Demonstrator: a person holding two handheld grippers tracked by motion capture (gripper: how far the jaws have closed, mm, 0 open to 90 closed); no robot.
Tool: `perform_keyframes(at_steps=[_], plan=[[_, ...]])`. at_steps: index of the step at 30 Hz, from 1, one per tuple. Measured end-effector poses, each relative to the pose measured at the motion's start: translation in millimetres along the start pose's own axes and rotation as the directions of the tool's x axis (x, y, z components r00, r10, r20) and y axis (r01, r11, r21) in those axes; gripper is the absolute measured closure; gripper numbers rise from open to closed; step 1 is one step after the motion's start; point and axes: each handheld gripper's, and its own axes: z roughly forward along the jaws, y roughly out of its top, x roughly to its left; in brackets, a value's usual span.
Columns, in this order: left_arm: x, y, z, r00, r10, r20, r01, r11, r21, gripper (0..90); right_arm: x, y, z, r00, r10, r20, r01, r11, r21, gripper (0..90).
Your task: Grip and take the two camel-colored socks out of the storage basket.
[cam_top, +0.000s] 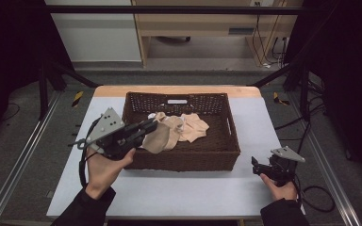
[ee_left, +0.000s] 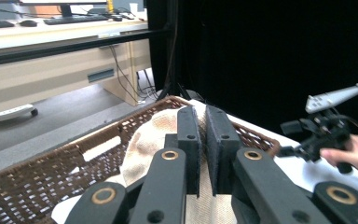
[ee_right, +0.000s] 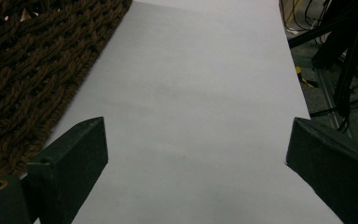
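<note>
Lifting step, we judge: our left gripper (cam_top: 147,127) fingers pinched on a beige sock (cam_top: 158,138) above the brown wicker basket (cam_top: 226,146), right gripper (cam_top: 262,165) fingers spread empty on the desk (cam_top: 193,188); next, carry clear.

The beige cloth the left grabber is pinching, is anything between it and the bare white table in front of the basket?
Yes. The left gripper holds the beige cloth inside the brown wicker basket, so the basket's near wall stands between it and the white table. It would probably have to be lifted over.
</note>
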Motion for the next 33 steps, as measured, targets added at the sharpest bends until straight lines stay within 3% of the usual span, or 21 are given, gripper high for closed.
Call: perform_keyframes(at_steps=[8, 15, 21, 23, 29, 33], plan=[[-20.7, -34.5, -17.2, 0.9990, 0.009, 0.043, -0.010, 0.9997, 0.024, 84.7, 0.1, -0.6, -0.6, 1.0000, 0.002, -0.001, -0.002, 1.0000, 0.002, 5.8], [-30.7, -77.7, -19.7, 0.9982, 0.000, 0.060, -0.008, 0.9916, 0.129, 84.7, 0.3, -1.0, -1.2, 1.0000, 0.003, -0.001, -0.003, 1.0000, 0.002, 5.8], [-32.5, -117.8, -7.9, 0.9955, -0.052, 0.079, 0.033, 0.9730, 0.229, 84.7, -0.1, -1.8, -0.7, 1.0000, -0.003, -0.001, 0.003, 1.0000, 0.004, 5.8], [-32.1, -129.4, -0.6, 0.9937, -0.065, 0.091, 0.037, 0.9596, 0.279, 84.6, 0.2, -2.0, -0.4, 1.0000, 0.002, -0.003, -0.002, 0.9999, 0.010, 5.8], [-32.7, -157.6, 23.9, 0.9947, -0.050, 0.089, 0.014, 0.9313, 0.364, 84.6, 1.7, -2.9, 0.8, 0.9999, -0.015, -0.006, 0.015, 0.9996, 0.022, 6.0], [-31.6, -169.9, 35.8, 0.9957, -0.050, 0.078, 0.016, 0.9213, 0.389, 84.3, 1.0, -3.9, 1.3, 0.9998, -0.018, -0.001, 0.018, 0.9995, 0.025, 6.0]])
